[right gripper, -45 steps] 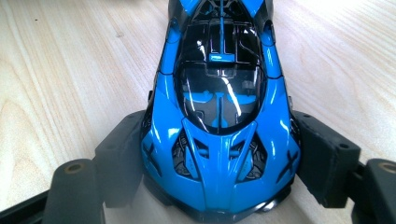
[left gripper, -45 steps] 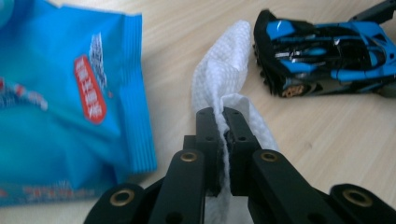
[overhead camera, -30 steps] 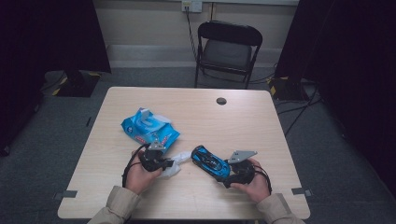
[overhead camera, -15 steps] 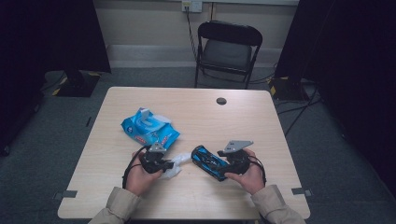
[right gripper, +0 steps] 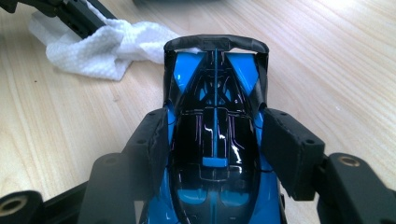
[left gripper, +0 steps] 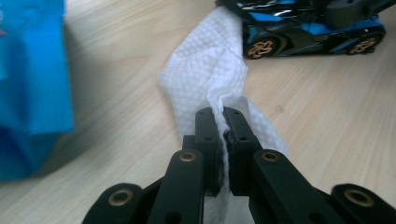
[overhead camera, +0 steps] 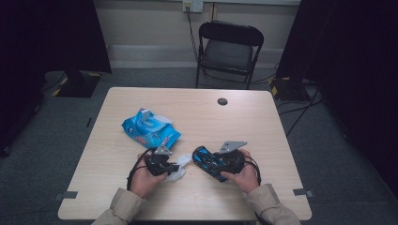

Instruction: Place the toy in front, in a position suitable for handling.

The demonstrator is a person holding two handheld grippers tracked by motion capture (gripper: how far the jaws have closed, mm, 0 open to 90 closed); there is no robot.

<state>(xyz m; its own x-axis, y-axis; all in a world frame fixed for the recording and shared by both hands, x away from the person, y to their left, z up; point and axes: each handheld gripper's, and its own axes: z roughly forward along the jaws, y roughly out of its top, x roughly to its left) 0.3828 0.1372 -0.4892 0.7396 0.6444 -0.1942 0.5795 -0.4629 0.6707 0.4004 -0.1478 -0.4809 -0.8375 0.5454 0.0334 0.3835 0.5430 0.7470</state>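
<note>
A blue and black toy car [overhead camera: 208, 162] lies near the table's front edge, nose toward the wipe. My right gripper [overhead camera: 214, 164] straddles it. In the right gripper view the jaws of the right gripper [right gripper: 214, 135] have just been closing, and both pads rest against the car's [right gripper: 215, 154] flanks. My left gripper [overhead camera: 175, 168] is shut on a crumpled white wet wipe [overhead camera: 181, 174]. In the left gripper view the left gripper [left gripper: 222, 112] pinches a fold of the wipe [left gripper: 210, 70], whose far end reaches the car [left gripper: 303, 28].
A blue pack of wipes [overhead camera: 150, 129] lies left of centre, also at the left of the left gripper view [left gripper: 28, 70]. A small black disc [overhead camera: 222, 101] sits near the table's far edge [overhead camera: 187, 90]. A black folding chair [overhead camera: 230, 47] stands behind the table.
The right hand has edged a little away from the front edge, and its jaws have narrowed onto the car's sides. The left hand and the wipe have stayed put.
</note>
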